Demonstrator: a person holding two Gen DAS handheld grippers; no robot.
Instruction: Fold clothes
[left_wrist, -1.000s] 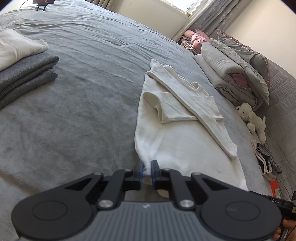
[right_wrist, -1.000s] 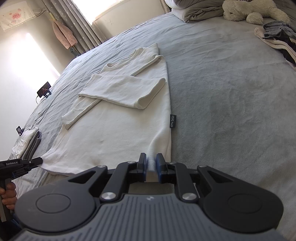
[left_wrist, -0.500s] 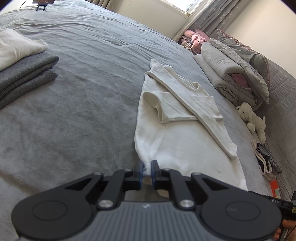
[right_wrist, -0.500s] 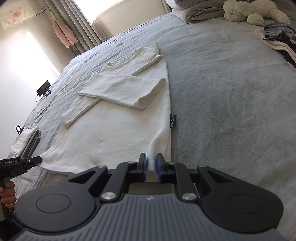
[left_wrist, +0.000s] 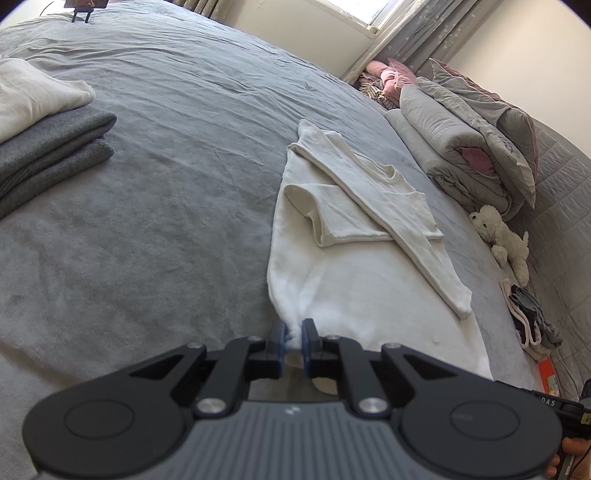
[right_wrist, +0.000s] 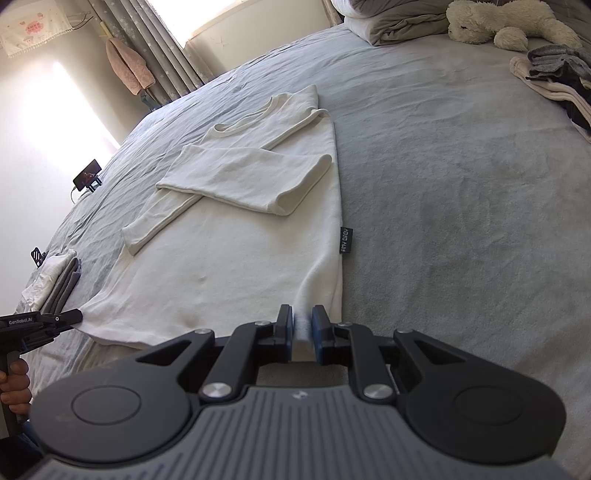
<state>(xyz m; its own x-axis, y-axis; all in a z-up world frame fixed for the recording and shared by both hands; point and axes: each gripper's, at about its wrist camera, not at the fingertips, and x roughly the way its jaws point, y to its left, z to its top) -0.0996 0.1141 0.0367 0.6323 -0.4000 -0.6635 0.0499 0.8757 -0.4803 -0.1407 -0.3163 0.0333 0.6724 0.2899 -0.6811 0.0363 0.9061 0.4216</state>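
A white long-sleeved shirt (left_wrist: 354, 273) lies flat on the grey bed, both sleeves folded across its chest; it also shows in the right wrist view (right_wrist: 236, 251). My left gripper (left_wrist: 292, 334) is shut on the shirt's hem at one bottom corner. My right gripper (right_wrist: 303, 325) is shut on the hem at the other bottom corner, near a black label (right_wrist: 345, 239). The left gripper also shows in the right wrist view (right_wrist: 74, 317) at the far hem corner. Both corners are raised slightly off the bed.
A stack of folded grey and white clothes (left_wrist: 44, 129) lies at the left. Rolled grey bedding (left_wrist: 465, 147), a white plush toy (left_wrist: 502, 236) and a small clothes pile (left_wrist: 528, 317) sit at the right. A phone on a stand (right_wrist: 86, 175) is at the bed's far edge.
The hem corners have lifted slightly in both grippers, bunching the cloth at the fingertips. Otherwise the grippers and the shirt hold their places.
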